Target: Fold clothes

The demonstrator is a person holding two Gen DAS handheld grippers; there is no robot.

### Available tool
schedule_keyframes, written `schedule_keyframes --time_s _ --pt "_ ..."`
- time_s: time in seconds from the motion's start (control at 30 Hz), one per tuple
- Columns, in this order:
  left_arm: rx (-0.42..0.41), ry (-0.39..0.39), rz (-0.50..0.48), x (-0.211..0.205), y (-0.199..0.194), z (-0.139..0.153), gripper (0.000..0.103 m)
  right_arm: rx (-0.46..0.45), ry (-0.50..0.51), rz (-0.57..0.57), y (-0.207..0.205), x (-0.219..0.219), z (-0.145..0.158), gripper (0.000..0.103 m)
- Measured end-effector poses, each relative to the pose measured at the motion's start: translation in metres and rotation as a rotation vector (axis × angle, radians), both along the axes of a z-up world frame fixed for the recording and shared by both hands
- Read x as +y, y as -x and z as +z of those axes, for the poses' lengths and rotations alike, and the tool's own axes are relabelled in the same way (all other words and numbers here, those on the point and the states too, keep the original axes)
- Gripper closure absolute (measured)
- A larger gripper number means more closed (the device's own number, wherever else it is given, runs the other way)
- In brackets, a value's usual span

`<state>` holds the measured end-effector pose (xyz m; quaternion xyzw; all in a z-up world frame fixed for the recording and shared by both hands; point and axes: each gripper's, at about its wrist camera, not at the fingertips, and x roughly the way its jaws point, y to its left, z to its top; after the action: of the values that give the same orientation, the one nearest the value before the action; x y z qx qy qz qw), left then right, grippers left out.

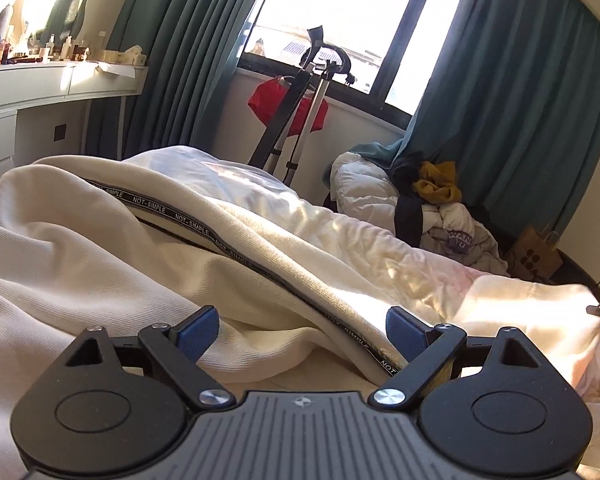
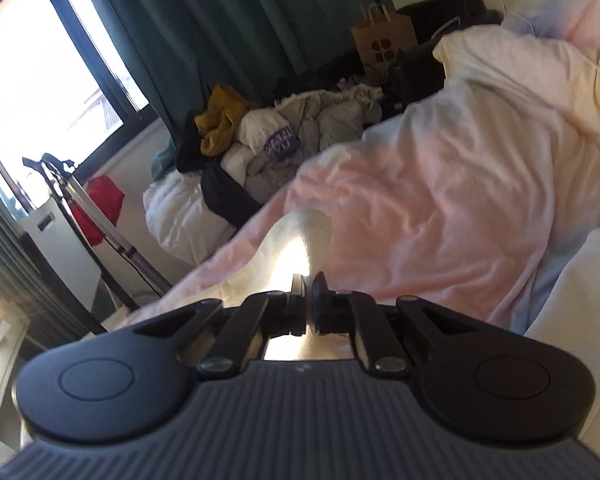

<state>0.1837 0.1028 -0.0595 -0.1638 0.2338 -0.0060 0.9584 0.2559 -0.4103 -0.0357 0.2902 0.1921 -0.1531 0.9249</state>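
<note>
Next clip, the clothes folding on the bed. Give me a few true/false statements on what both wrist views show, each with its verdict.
1. The left gripper is wide open, with cream cloth lying between its fingers. True.
2. The right gripper is open and holds nothing. False: its fingers are shut on a fold of the cream garment.
3. The printed tape along the garment's edge reads NOT-SIMPLE. True.
4. The curtains at the window are red. False: they are teal; the red thing is a bag hanging on a stand.
5. A brown paper bag stands beyond the heap of clothes. True.
</note>
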Motion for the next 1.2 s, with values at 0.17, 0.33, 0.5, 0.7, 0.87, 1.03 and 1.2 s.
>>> schedule_keyframes --time_s 0.17,0.33,0.5,0.7,0.87,1.03,1.2 --pt "-0.047 -0.009 0.013 -0.001 0.025 0.015 0.011 -0.116 0.133 -0.11 0.048 0.002 0.084 0.097" --pt "-0.056 0.006 0.019 -0.001 0.039 0.021 0.011 -0.152 0.249 -0.249 0.082 -0.006 0.136 0.097" --pt "-0.058 -0.024 0.017 -0.006 0.049 0.024 0.011 -0.121 0.271 -0.288 0.084 -0.016 0.135 0.097" --pt "-0.064 -0.053 0.033 -0.008 0.05 0.023 0.011 -0.062 0.297 -0.315 0.055 -0.024 0.11 0.097" --pt "-0.039 -0.047 0.042 -0.009 0.03 0.013 0.011 0.01 0.305 -0.361 -0.003 -0.044 0.085 0.097" --pt "0.008 -0.059 0.053 -0.005 0.0 -0.006 0.011 0.076 0.334 -0.409 -0.072 -0.063 0.058 0.097" --pt "0.074 -0.039 0.067 0.003 -0.028 -0.031 0.011 0.138 0.363 -0.39 -0.135 -0.073 0.021 0.097"
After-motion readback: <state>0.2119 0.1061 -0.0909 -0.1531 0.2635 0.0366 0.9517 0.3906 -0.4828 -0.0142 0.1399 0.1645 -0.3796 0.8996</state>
